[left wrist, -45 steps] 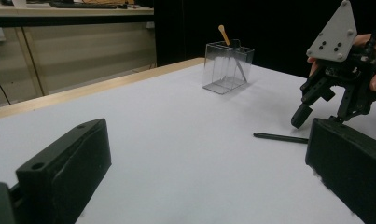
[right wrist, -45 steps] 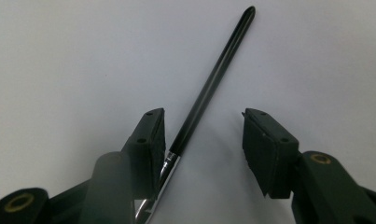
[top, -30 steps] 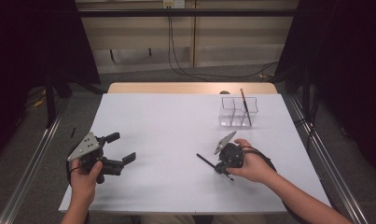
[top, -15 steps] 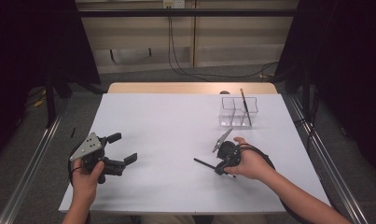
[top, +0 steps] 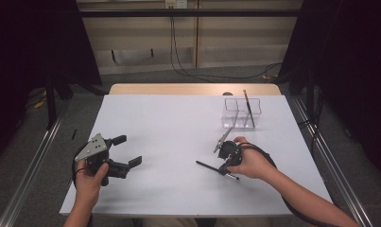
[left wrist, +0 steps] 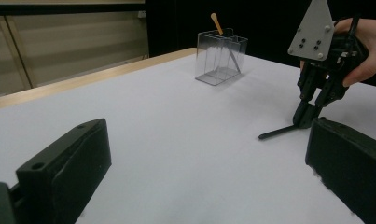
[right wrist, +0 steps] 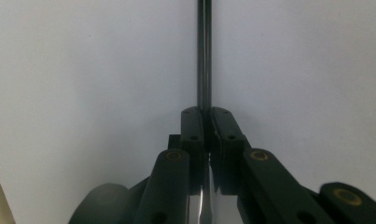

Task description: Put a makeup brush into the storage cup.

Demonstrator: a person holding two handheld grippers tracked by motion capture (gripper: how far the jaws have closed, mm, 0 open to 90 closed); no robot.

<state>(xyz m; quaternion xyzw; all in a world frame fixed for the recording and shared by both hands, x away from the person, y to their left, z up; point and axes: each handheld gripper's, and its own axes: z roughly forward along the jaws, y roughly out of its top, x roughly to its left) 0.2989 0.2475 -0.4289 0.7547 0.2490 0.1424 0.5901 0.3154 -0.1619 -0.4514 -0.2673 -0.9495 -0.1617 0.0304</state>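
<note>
Black, thin stick [top: 208, 166] lies on the white table [top: 178, 127], lower centre-right of the high view, w/ the right gripper [top: 224, 166] clamped on it. In the right gripper view the two pads [right wrist: 193, 128] are pressed together on the stick [right wrist: 204, 56], which runs straight up from them to the top edge; a shiny metal part of it shows below, between the linkages. The jaws have just been closing, w/ the stick between them. From the left gripper view the same stick [left wrist: 278, 132] sticks out leftward along the table surface from under the right gripper [left wrist: 304, 116], right side of frame; the hand [left wrist: 363, 46] wraps the body at upper right.

Left gripper [top: 125, 152] sits lower left in the high view, held by the left hand [top: 90, 177], jaws spread wide, nothing between them; well apart from the stick.

Clear plastic holder [top: 241, 113] stands upper right of the high view, near the table's far edge, w/ a dark-handled utensil [top: 247, 106] leaning in it. In the left gripper view the holder [left wrist: 220, 58] is at top centre, a wooden tip poking above its rim.
</note>
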